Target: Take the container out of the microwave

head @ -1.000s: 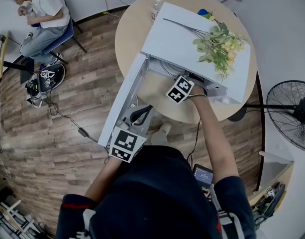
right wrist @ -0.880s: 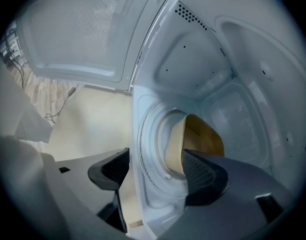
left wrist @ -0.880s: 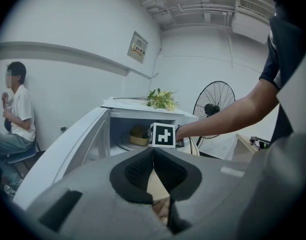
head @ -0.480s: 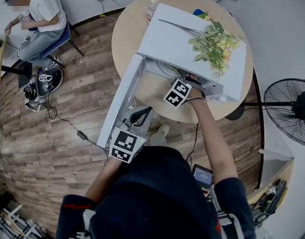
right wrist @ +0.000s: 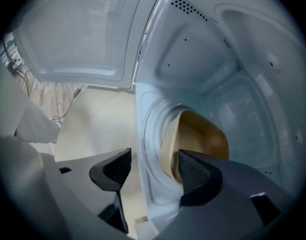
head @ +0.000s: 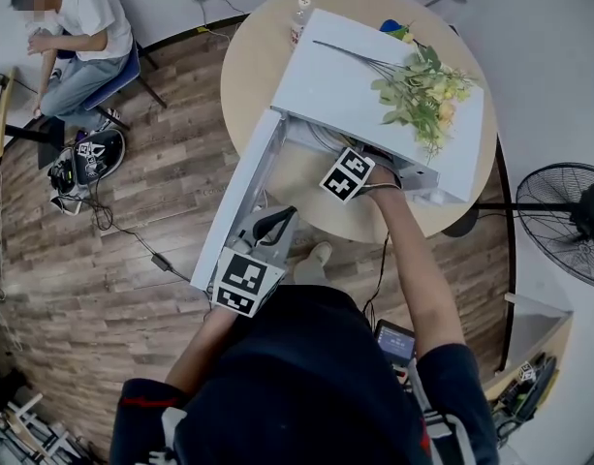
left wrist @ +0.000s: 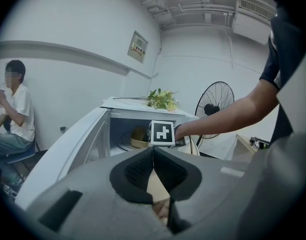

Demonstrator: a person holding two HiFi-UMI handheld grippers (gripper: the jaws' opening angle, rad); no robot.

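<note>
Right gripper (right wrist: 152, 166) jaws apart inside microwave (right wrist: 232, 59), tan container (right wrist: 200, 136) at two o'clock, left gripper (left wrist: 153, 156) closed, empty.

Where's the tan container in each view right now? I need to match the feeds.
Head view: not in it; the microwave top covers it.
Left gripper view: the container sits at centre, low inside the cavity.
Right gripper view: centre-right, on the turntable.
Shared landmark: the open microwave door, lower left of the microwave in the head view, at left in the left gripper view, and upper left in the right gripper view.
</note>
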